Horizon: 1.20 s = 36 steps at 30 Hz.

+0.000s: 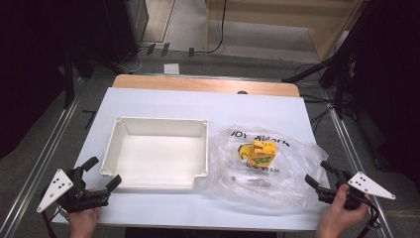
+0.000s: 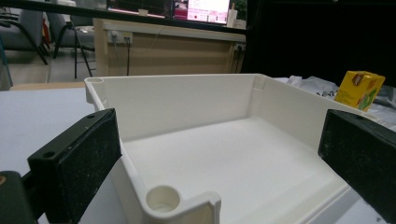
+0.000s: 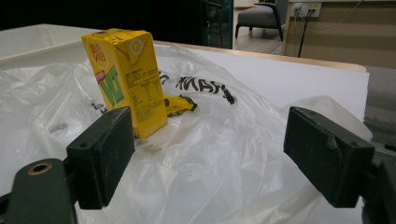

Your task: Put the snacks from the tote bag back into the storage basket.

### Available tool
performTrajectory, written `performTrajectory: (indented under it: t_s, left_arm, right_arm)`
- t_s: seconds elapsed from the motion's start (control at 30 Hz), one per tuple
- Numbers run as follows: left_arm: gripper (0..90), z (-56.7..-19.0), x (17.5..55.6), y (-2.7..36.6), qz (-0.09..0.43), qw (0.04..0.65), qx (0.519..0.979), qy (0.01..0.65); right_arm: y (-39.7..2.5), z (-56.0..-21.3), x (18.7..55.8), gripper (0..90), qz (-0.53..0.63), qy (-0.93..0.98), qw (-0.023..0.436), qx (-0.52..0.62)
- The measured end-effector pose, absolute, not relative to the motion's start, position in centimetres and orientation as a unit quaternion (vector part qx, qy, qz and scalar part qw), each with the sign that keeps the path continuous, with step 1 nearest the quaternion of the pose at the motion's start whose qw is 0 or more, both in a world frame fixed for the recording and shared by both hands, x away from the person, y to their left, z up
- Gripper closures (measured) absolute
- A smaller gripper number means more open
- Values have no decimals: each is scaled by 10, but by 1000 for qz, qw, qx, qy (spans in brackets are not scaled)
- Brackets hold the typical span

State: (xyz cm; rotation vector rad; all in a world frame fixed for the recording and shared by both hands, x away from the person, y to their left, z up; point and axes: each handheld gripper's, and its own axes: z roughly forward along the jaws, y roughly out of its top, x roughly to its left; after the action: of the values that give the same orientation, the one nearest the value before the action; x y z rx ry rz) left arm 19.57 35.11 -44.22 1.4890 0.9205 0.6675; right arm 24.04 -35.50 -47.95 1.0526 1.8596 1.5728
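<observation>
Both grippers — left gripper [image 1: 103,173], right gripper [image 1: 317,173] — are idling with jaws spread, flanking the tray [image 1: 119,144] and yellow carton [image 1: 260,152] for access.

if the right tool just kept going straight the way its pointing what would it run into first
Most likely the clear plastic bag: it lies crumpled right in front of the open right tool. The yellow drink carton stands upright on the bag farther on and to the left of the line, so the tool would probably reach the plastic first.
</observation>
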Motion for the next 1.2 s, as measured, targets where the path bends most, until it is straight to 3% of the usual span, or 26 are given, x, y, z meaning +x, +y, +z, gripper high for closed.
performTrajectory:
  t_s: [0.17, 0.5, 0.8, 1.0, 1.2]
  left_arm:
    - [0, -442, 197, 349, 290, 587, 643, 399]
    - [0, -443, 200, 342, 288, 573, 661, 390]
    - [0, -440, 202, 350, 276, 603, 633, 399]
    - [0, -437, 205, 337, 290, 548, 680, 391]
    - [0, -437, 208, 333, 270, 548, 692, 385]
  right_arm:
    - [-339, -468, 248, 178, 535, 725, 250, 355]
    - [-315, -442, 260, 158, 517, 766, 208, 321]
    - [-287, -423, 280, 182, 483, 811, 172, 281]
    - [-279, -413, 295, 212, 456, 836, 155, 262]
    - [-268, -400, 311, 219, 405, 875, 122, 237]
